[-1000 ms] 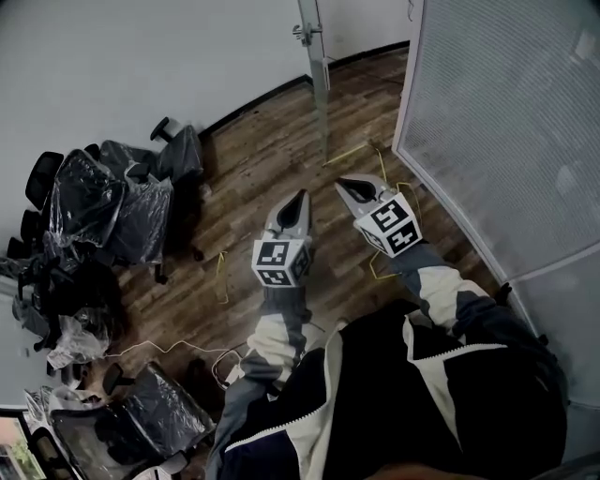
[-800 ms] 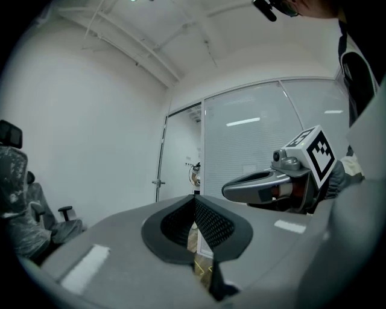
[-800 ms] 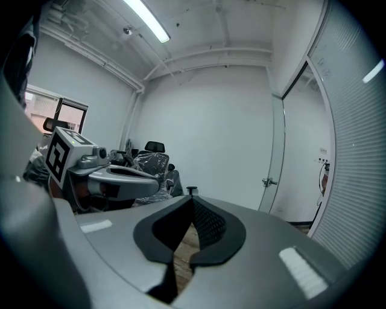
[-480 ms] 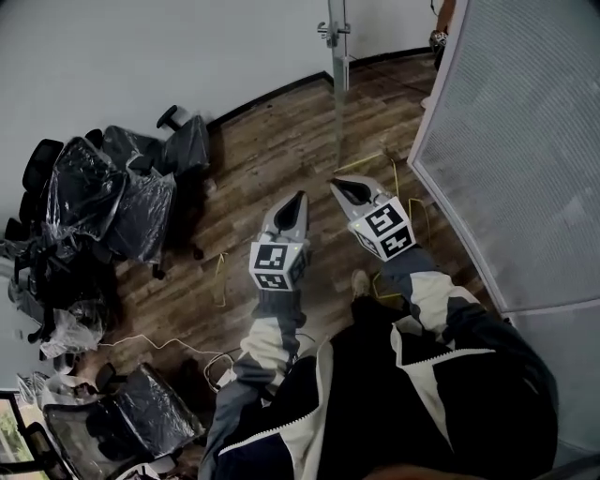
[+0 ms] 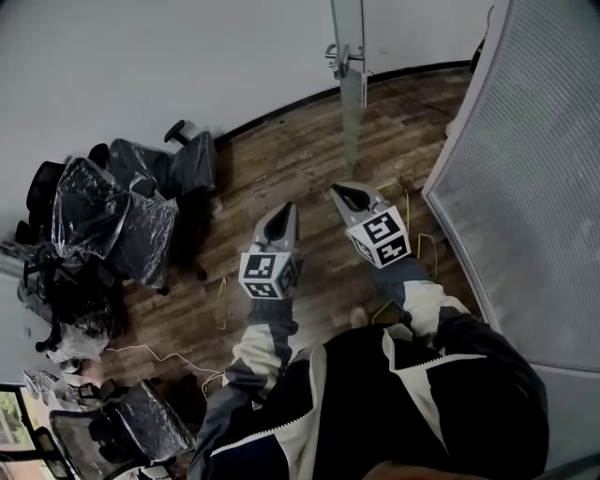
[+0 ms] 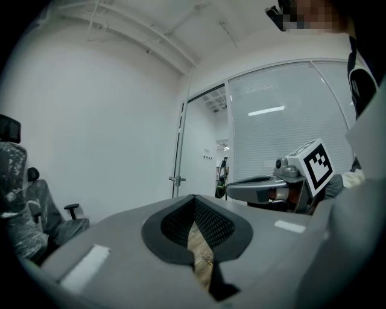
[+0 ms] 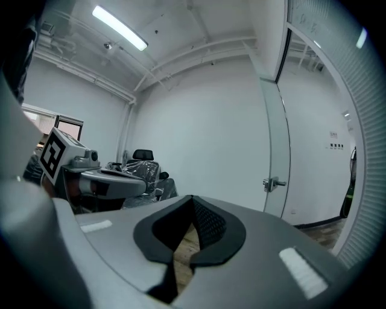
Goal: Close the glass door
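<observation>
Plastic-bagged chairs [image 5: 122, 220] left of glass door [image 5: 352, 103]

Glass door [image 5: 349, 23] ahead, edge-on, handle [image 5: 337, 56] on it; wall [image 5: 141, 66] to its left. Partition [image 5: 534, 169] along right. Wrapped chairs [image 5: 131, 211] clustered on floor [image 5: 281, 159] at left, by wall. Left gripper [image 5: 285, 210] and right gripper [image 5: 339, 193] side by side, apart, over floor between chairs and partition, before door.

Bare office: plastic-wrapped swivel chairs [image 5: 141, 220] (bunched by the wall [image 5: 187, 66]), glass partition [image 5: 534, 169].
</observation>
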Available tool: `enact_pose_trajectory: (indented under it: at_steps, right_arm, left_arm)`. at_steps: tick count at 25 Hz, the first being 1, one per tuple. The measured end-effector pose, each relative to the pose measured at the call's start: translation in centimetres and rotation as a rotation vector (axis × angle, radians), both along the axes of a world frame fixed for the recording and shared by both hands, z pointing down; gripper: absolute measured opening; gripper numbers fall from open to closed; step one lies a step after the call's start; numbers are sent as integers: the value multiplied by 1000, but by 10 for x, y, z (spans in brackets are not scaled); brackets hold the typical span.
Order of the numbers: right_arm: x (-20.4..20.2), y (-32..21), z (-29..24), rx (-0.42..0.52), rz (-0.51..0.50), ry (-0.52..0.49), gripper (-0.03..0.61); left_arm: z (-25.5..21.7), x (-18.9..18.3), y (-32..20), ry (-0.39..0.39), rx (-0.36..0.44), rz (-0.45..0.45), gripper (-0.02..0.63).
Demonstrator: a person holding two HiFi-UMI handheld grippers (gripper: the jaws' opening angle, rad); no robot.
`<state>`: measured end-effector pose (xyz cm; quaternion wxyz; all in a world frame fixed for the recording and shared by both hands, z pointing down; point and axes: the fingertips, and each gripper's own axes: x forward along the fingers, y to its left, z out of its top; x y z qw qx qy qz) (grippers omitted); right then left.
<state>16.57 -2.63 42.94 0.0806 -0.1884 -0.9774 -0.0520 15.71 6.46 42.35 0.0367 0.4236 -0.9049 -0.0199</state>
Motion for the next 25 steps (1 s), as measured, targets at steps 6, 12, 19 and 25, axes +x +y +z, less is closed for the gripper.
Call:
enact_pose_trajectory:
  at_steps: [6, 12, 19, 25]
  right_arm:
    - [-43, -26, 4, -20, -18, 7, 2]
    - [-97, -32, 14, -4, -18, 26, 2]
    - [-179, -21, 16, 47, 56, 24, 2]
    - [-247, -3, -2, 82, 124, 13, 2]
  left_arm:
    - [7, -32, -27, 30, -18, -1, 5]
    - [23, -85, -27, 39, -19, -11, 5]
    - [30, -177, -6, 46, 22, 40, 5]
    - [16, -249, -1, 60, 49, 154, 5]
